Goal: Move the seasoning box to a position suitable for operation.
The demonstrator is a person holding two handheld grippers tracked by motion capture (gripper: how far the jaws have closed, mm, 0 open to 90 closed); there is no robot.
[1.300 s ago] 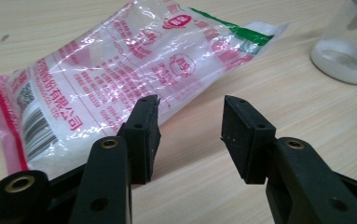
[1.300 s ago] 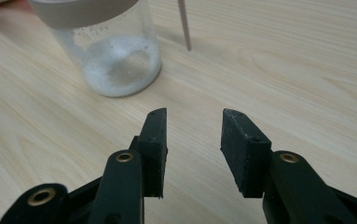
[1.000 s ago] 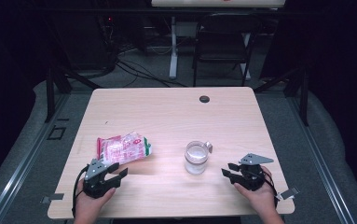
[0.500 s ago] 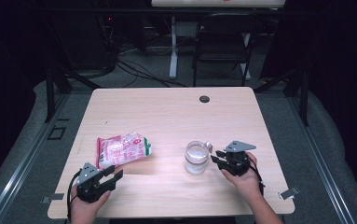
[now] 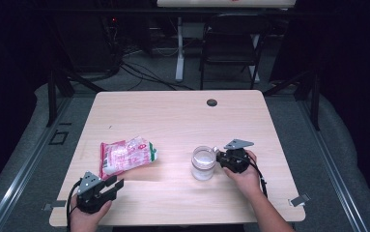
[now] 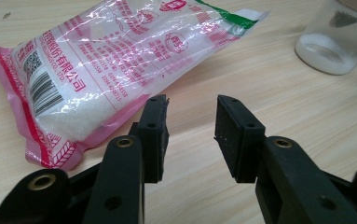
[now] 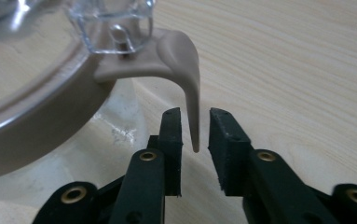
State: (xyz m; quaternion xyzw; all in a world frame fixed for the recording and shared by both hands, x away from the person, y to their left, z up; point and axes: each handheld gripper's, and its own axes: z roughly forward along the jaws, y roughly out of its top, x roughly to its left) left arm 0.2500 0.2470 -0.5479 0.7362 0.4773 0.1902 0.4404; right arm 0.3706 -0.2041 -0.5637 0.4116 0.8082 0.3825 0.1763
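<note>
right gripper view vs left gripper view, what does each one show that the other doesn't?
Right gripper view: the right tongs straddling the beige latch tab on the jar's lid, with gaps on both sides.
Left gripper view: the left tongs empty, beside the pink-edged bag of white grains.
Both: the clear jar and the wooden table.

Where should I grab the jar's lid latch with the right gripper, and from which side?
Take the beige latch tab near its hanging lower end, coming in level from the side away from the jar. It curves out from the lid rim and drops as a thin, free strip, flat sides facing the pads. The right gripper already straddles it; its jaws have been closing, not yet pressing.
</note>
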